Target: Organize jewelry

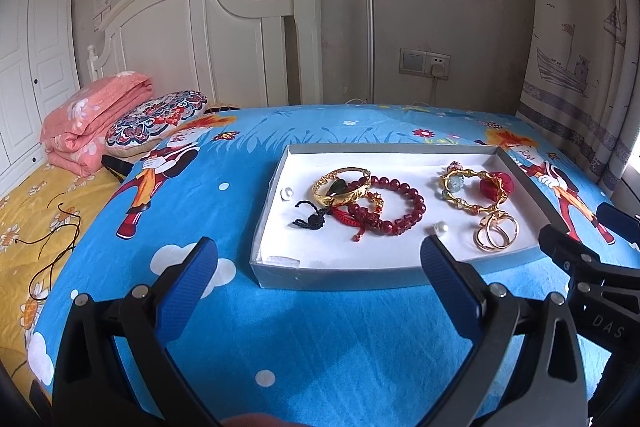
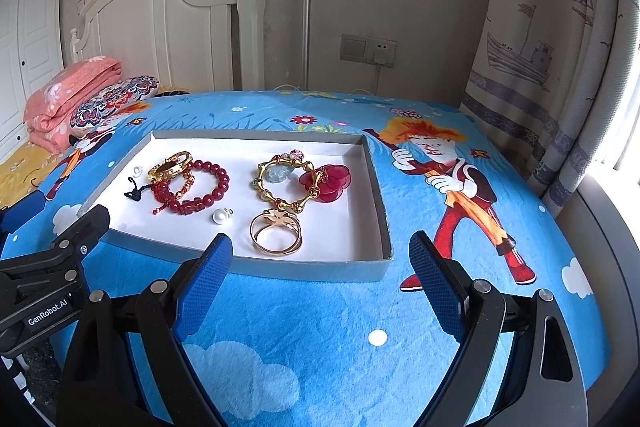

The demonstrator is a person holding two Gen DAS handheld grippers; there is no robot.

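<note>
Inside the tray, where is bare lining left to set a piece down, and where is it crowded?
Bare: the tray's right strip beside the red flower, and its back strip. Crowded: left-centre, where gold bangle, red bead bracelet and black cord overlap.

Glossy red glass-like bead bracelet (image 1: 394,205), shiny gold metal bangle (image 1: 340,187), matt grey cardboard tray (image 1: 340,273) lined white, soft printed cloth bedspread (image 1: 320,339), ribbed blue finger pads (image 2: 206,285).

A shallow grey cardboard tray (image 1: 336,277) with a white floor is lying flat on the bed. Inside, a red glass-bead bracelet (image 1: 400,205) is overlapping a gold bangle (image 1: 340,189) at its ten o'clock (both touching); a white pearl (image 1: 440,228) is sitting at its four o'clock.
</note>
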